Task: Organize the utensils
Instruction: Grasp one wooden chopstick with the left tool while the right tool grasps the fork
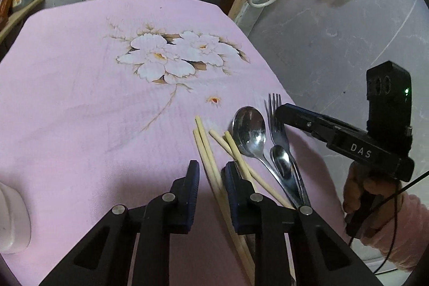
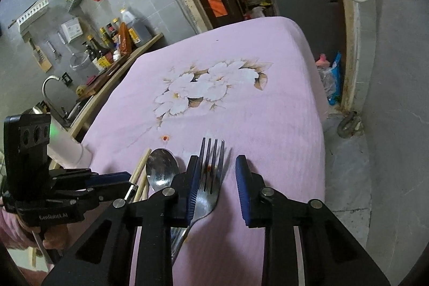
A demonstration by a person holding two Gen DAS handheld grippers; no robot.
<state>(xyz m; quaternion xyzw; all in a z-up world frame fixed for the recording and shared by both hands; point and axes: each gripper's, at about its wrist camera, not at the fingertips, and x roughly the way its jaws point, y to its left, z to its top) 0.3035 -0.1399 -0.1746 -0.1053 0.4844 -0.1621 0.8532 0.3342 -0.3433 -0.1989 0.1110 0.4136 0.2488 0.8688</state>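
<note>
Both grippers are low over the near end of the table, which is covered by a pink cloth (image 1: pixel 80 98) printed with white flowers (image 1: pixel 166 55). The utensils lie in one loose cluster there: chopsticks (image 1: pixel 207 152) on the left, a large spoon (image 1: pixel 249 133) beside them, a small spoon (image 1: pixel 281 165) overlapping the fork (image 1: pixel 276 122) on the right. From my left wrist view, the left gripper (image 1: pixel 210 169) has a narrow gap between its blue pads; one pair of chopsticks runs through that gap, close against the right pad, and I cannot tell whether the pads actually bite on them. A second pair lies just right of that finger. From my right wrist view, the right gripper (image 2: pixel 217 169) sits over the fork (image 2: pixel 211 178); the tines lie between its fingers, close by the left pad, with clear cloth between fork and right pad, so nothing is pinched. The large spoon (image 2: pixel 161 170) shows just left of it, chopsticks (image 2: pixel 140 170) beyond. A white cylindrical container (image 2: pixel 67 146) stands at the table's left edge. A hand (image 1: pixel 372 189) in a pink sleeve holds the right tool.
</note>
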